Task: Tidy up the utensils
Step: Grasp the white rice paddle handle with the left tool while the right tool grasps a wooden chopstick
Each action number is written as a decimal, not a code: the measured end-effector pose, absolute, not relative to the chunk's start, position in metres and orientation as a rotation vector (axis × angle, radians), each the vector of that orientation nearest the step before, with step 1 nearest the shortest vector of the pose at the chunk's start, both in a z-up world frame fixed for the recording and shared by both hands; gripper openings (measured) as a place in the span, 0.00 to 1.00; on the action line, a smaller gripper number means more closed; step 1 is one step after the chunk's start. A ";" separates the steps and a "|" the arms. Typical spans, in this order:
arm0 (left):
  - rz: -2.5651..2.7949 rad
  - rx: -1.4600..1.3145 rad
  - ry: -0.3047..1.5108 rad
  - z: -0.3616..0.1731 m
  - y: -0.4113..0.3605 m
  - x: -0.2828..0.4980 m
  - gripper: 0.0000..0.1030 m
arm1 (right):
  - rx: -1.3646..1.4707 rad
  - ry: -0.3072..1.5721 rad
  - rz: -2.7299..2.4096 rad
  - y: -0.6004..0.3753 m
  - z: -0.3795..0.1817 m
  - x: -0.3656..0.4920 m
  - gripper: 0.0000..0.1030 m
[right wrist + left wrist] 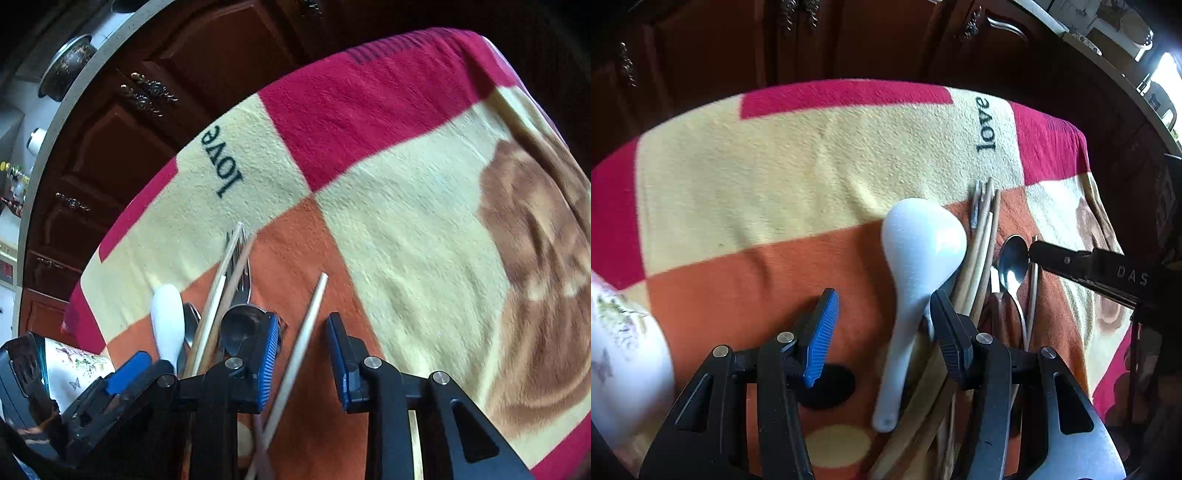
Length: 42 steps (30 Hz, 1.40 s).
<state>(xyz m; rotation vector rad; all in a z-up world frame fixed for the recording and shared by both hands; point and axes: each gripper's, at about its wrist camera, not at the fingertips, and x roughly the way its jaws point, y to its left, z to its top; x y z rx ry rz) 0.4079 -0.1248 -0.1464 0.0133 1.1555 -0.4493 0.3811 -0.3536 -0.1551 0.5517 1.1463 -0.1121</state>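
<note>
A white ceramic spoon (916,258) lies on the patterned blanket (757,177), its handle passing between the jaws of my open left gripper (882,332). To its right lie wooden chopsticks (982,251), a fork (977,206) and a metal spoon (1012,262). In the right wrist view my open right gripper (303,362) straddles a single chopstick (303,343) without closing on it. A metal spoon (240,325), two chopsticks (225,288), a fork (245,284) and the white spoon (168,325) lie left of it. The right gripper's finger also shows in the left wrist view (1071,264).
A white floral bowl (624,369) stands at the blanket's left; it also shows in the right wrist view (77,373). A black disc (827,387) lies under the left gripper. Dark wooden cabinets (849,37) stand beyond the blanket's far edge.
</note>
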 end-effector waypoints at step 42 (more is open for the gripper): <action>-0.314 -0.103 1.141 -0.139 -0.058 0.366 0.19 | 0.223 1.129 -0.214 -0.331 -0.151 0.376 0.06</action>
